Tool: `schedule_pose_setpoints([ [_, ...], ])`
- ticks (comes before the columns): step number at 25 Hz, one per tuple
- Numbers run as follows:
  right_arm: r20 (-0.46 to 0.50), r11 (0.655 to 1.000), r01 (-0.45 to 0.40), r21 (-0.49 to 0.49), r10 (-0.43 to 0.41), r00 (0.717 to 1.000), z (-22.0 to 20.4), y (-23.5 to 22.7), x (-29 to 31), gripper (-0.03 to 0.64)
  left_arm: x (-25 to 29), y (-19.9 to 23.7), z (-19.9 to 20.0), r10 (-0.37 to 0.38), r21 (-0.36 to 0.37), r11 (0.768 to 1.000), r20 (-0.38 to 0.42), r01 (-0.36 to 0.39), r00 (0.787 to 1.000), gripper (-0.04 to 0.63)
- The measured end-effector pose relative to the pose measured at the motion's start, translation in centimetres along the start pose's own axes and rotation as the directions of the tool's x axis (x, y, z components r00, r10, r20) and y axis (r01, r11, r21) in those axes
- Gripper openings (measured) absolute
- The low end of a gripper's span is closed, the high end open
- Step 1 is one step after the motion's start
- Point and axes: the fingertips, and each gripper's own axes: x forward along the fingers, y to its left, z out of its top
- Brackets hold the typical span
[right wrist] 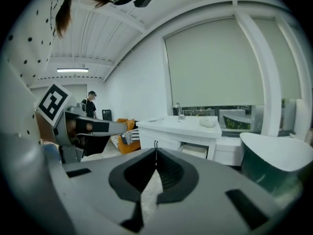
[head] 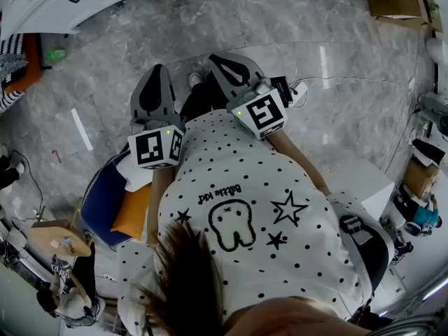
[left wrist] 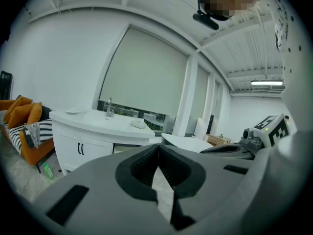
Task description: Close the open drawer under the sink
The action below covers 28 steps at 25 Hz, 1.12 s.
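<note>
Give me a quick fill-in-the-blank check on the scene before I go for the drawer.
1. The left gripper and right gripper both have jaws ___, with nothing between them.
2. The drawer of the vanity stands ___.
3. The cushions left of the vanity are coloured ___.
Missing words: shut; open; orange.

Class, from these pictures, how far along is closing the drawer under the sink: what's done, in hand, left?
Done: nothing; the drawer looks open under the counter. In hand: the left gripper and right gripper, both shut and empty, point toward it from across the floor. Left: walk up and push the drawer in.
</note>
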Motion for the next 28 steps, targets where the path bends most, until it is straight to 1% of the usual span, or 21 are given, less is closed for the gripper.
schedule_pose_setpoints([
  [3,0.002,1.0,-0.003,-0.014,0.003,1.0,1.3,1.5,-0.6,0.014,-1.6,0.1,1.1,-0.003,-0.007,1.0,0.016,0.003,1.0,0.006],
  [4,0.0,1.0,-0.007,-0.013,0.007,1.0,1.0,1.1,-0.3,0.014,-1.1,0.1,0.9,-0.001,-0.008,1.0,0.013,0.001,1.0,0.006],
  [7,-0.009,1.0,-0.019,0.004,0.019,1.0,-0.5,-2.3,1.5,0.014,2.8,0.1,-0.6,0.011,-0.009,1.0,-0.008,-0.011,1.0,0.006],
  [9,-0.006,1.0,-0.024,0.01,0.024,1.0,-0.5,-3.9,2.2,0.014,4.3,0.1,-0.6,0.025,-0.015,1.0,-0.009,-0.025,1.0,0.006],
  [13,0.005,1.0,-0.016,0.011,0.015,1.0,0.5,-5.9,2.7,0.014,5.7,-0.1,0.4,0.032,-0.022,0.999,0.005,-0.032,0.999,0.006],
  [18,-0.001,0.999,-0.017,0.03,0.017,1.0,0.5,-7.8,4.2,0.014,7.8,0.7,0.7,0.043,-0.023,0.999,0.0,-0.043,0.999,0.006],
  [28,0.015,0.999,-0.029,0.027,0.029,0.999,1.1,-12.1,4.9,0.014,11.6,-0.5,1.7,0.065,-0.014,0.998,0.015,-0.065,0.998,0.006],
])
